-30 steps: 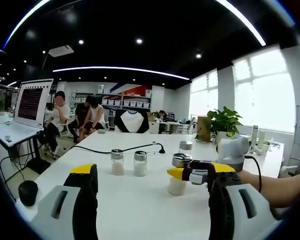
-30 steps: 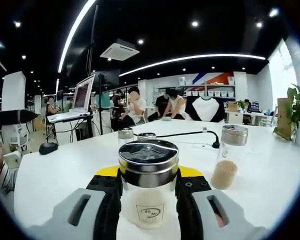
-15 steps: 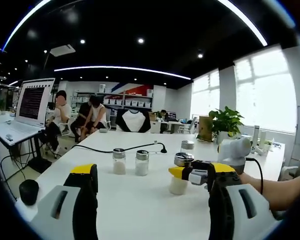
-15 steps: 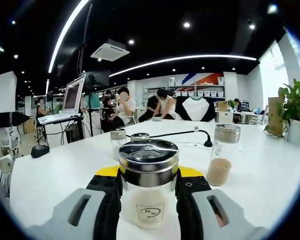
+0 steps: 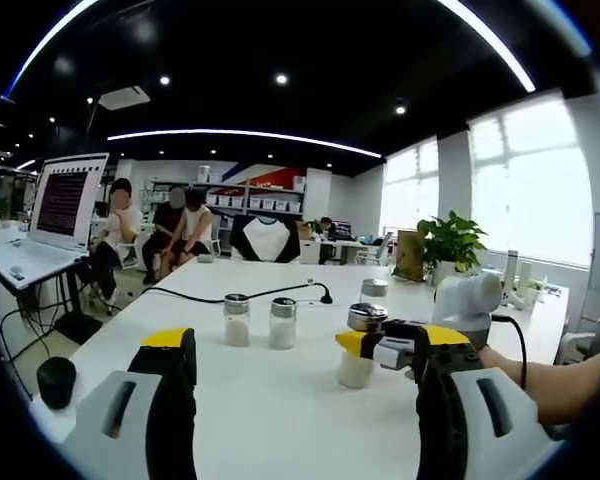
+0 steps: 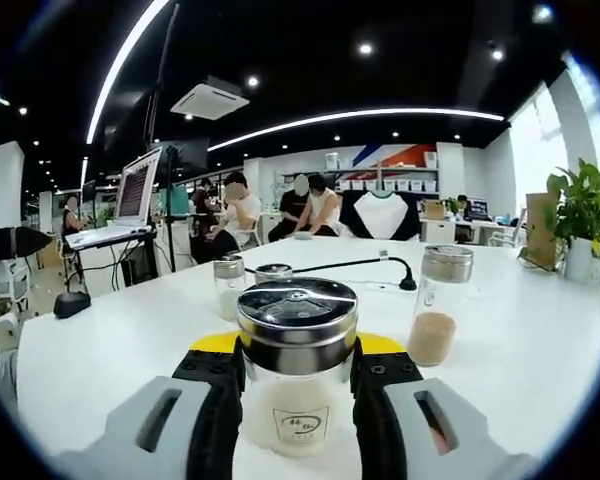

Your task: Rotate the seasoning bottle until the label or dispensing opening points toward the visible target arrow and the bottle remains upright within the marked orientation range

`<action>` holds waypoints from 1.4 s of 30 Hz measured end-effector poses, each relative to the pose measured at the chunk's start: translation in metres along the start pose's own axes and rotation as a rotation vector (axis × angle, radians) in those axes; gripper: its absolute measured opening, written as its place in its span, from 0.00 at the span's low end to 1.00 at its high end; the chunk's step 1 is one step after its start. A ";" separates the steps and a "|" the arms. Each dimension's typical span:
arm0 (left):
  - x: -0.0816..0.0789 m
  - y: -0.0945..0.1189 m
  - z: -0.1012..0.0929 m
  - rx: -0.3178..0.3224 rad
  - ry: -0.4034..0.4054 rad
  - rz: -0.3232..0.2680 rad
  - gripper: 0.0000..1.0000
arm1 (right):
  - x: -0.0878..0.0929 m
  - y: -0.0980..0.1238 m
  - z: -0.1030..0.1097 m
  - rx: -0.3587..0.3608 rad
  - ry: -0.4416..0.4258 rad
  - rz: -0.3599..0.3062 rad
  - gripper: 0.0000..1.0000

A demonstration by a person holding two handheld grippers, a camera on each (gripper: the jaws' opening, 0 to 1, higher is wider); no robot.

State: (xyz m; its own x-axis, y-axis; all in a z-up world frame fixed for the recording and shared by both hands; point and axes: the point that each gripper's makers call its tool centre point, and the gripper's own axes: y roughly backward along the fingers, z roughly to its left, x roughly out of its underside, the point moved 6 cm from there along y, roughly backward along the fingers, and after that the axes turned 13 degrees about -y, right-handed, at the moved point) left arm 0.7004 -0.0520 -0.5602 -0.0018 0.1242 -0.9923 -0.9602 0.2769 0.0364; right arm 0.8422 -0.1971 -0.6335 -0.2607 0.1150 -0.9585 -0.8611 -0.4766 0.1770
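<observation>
A glass seasoning bottle [image 6: 297,385] with a steel lid and pale powder stands upright on the white table [image 6: 110,340], its small label facing the right gripper view's camera. My right gripper [image 6: 297,372] is shut on it, one yellow-tipped jaw on each side. In the left gripper view the same bottle [image 5: 357,352] stands right of centre, with the right gripper [image 5: 372,345] around it and a person's forearm [image 5: 545,375] behind. My left gripper [image 5: 305,365] is open above the table with nothing between its jaws, left of the bottle.
Two small shakers [image 5: 236,320] [image 5: 281,323] stand mid-table, with a taller jar of brown powder [image 6: 438,305] nearby. A black cable [image 5: 230,299] runs across the table's far side. A laptop [image 5: 55,215] stands to the left, a potted plant [image 5: 448,243] to the right. Several people sit beyond.
The background in the right gripper view has shifted left, so the right gripper has turned with the bottle still held. The left gripper has hardly moved.
</observation>
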 end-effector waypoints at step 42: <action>0.001 0.002 0.000 -0.003 0.001 0.012 0.95 | -0.018 0.027 0.003 -0.210 -0.021 0.022 0.57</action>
State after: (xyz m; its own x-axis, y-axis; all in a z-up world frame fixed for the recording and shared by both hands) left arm 0.6984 -0.0515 -0.5610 -0.0137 0.1266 -0.9919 -0.9611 0.2721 0.0480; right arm 0.8223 -0.2096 -0.6110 -0.2891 0.1198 -0.9498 -0.7458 -0.6502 0.1449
